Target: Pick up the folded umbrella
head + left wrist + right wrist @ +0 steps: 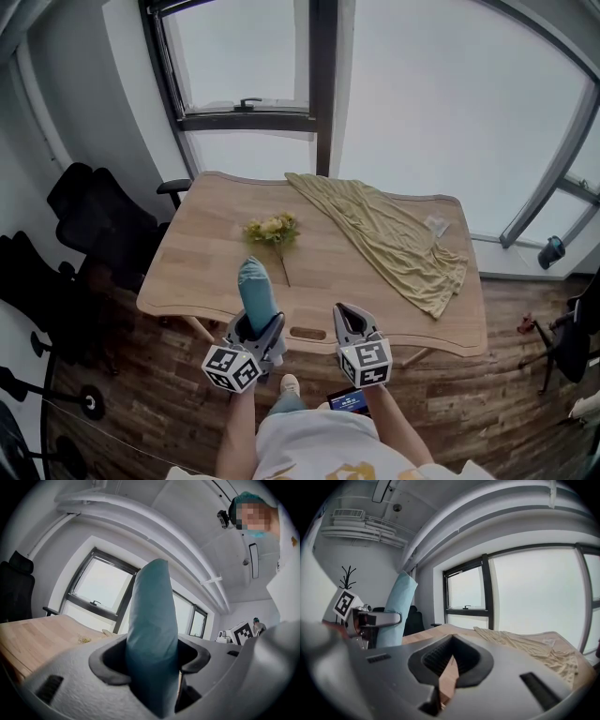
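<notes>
Left gripper (258,330): jaws clamp a teal fabric-sleeved folded umbrella (255,291) between them. In the left gripper view (152,657) the black pads press in on both of its sides.
Grip point: low on the umbrella. Most of its length rises above the jaws, and only a short stub shows below.
Umbrella attitude: near upright, with the rounded top leaning slightly away from the person.
Umbrella location: in the left gripper, off the light wooden table (216,272), over its near edge. The pickup looks done.
Right gripper (352,323): jaws drawn together and nothing held; only a sliver of table wood shows through the slit (451,660). It hangs just beside the left gripper and does not touch the umbrella (396,613).
Risk, slip: the sleeve is soft cloth over a hard core, so the core may slide down through the pads if the squeeze eases.
Risk, pivot: the long free end above a low grip could swing over on a quick tilt of the hand.
Risk, surroundings: small. The yellow flower bunch (273,228) and the olive draped cloth (394,239) lie well apart on the table beyond.
Farther out: black office chairs (103,220) stand to the left.
</notes>
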A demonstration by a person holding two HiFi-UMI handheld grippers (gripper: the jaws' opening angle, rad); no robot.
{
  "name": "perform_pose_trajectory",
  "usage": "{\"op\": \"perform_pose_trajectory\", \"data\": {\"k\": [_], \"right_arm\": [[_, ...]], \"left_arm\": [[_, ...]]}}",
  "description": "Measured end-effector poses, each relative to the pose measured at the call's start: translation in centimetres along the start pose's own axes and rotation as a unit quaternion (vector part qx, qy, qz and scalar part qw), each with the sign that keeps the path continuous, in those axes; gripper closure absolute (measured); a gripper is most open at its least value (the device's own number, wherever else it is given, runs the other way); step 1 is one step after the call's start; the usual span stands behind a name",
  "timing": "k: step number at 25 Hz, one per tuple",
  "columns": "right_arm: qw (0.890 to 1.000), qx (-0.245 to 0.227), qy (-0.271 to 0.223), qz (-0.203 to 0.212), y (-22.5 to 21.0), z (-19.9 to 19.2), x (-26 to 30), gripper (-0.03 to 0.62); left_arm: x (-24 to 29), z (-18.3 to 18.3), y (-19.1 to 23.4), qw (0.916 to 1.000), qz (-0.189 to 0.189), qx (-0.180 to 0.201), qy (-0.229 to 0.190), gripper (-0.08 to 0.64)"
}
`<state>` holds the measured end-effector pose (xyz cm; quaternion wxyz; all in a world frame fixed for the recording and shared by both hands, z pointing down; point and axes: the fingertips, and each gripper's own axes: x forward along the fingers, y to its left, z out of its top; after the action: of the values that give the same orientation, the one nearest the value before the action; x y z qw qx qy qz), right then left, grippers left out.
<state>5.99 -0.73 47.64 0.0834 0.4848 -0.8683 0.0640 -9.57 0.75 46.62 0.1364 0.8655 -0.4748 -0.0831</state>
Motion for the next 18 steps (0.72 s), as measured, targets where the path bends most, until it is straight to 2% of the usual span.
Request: {"op": "perform_pose_trajectory", "data": {"k": [18], "right_arm": [[1.000,0.003,0.004,-0.004,-0.1,-0.5,0.4,0.581]], "left_arm": [[0.3,-1.0,0.6,0.9999,-0.005,-0.010,0.013,0.281]]}}
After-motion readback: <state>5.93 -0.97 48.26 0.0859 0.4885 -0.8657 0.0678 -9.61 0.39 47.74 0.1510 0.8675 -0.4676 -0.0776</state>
